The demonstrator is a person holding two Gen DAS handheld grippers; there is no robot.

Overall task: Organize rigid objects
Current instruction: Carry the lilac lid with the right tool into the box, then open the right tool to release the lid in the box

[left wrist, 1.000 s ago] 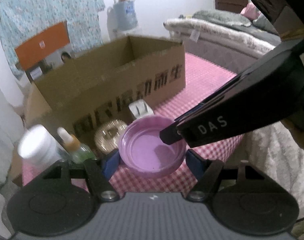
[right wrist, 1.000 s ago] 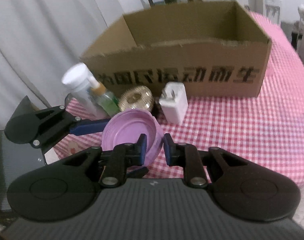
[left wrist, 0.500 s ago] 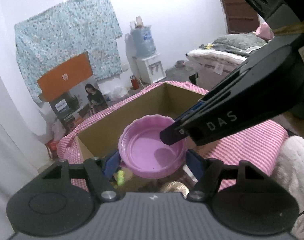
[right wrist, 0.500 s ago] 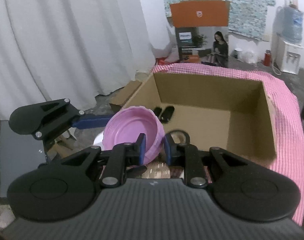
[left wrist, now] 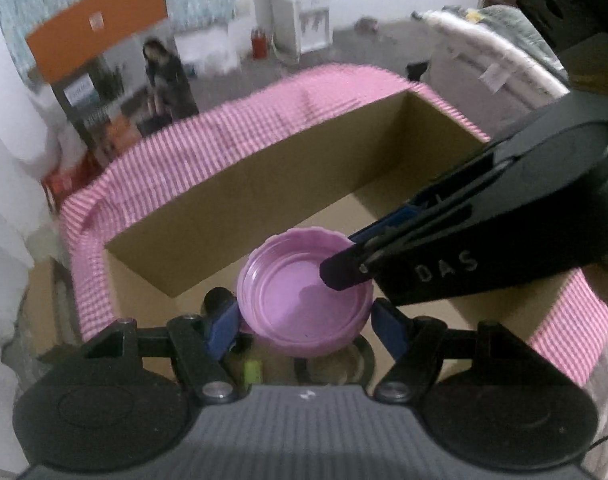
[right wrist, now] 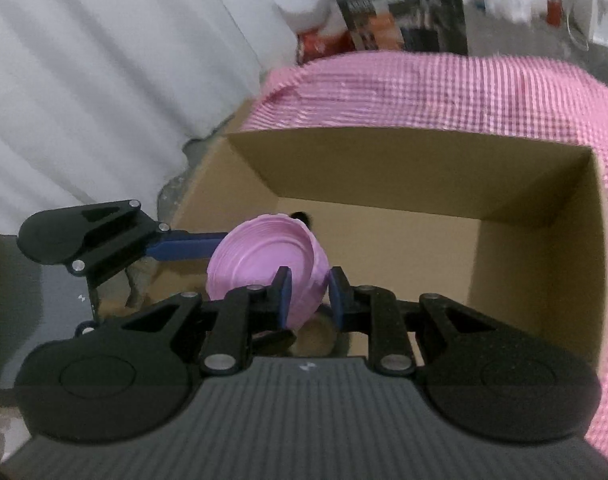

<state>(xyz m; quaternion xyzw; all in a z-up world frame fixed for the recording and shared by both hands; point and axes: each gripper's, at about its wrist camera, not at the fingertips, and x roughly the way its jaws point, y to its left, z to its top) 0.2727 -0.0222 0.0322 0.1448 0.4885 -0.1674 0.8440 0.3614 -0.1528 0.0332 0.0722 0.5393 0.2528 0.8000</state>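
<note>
Above the open brown cardboard box [left wrist: 287, 184], a round pink plastic lid [left wrist: 306, 300] hangs in mid-air, hollow side up, gripped by both tools at once. From the left wrist view, the left gripper [left wrist: 304, 322] has its blue-padded fingers [left wrist: 223, 322] spread fairly wide, one pressing each side of the lid's ribbed outer wall. The right gripper [right wrist: 307, 294] comes in from the side; its fingers stand nearly together and pinch the lid's rim wall, one blue pad inside the hollow and the other outside.

Seen from the right wrist, the lid sits tilted over the near left part of the box, whose bare cardboard floor shows to the right. A small dark object [right wrist: 301, 217] lies on the box floor just behind the lid; what it is cannot be told. The box stands on a pink and white checked tablecloth [right wrist: 444, 92]. Beyond the table stand white curtains [right wrist: 103, 80] and an orange-topped printed carton [left wrist: 103, 64].
</note>
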